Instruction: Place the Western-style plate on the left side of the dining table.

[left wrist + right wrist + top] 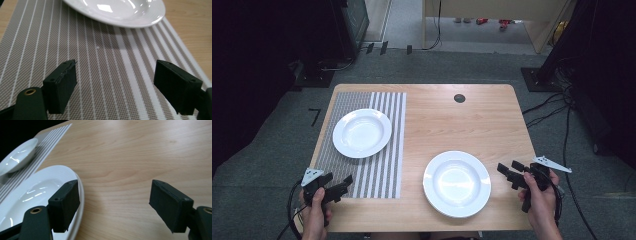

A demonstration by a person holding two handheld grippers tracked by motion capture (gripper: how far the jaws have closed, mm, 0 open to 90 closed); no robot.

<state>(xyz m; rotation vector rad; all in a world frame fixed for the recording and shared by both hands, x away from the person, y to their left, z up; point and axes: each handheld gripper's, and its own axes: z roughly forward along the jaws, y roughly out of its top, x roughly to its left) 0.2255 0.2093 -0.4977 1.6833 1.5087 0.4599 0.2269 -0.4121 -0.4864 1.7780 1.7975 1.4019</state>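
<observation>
My right gripper, jaws apart and empty, is just right of the near plate; my left gripper, also apart, is farther.

Grey carpet floor around a wooden table. Ahead of the grippers, beyond the table, a pale wooden cabinet. Black cables on the floor, to the right. Dark stands ahead on the left. Dim at both sides.
</observation>
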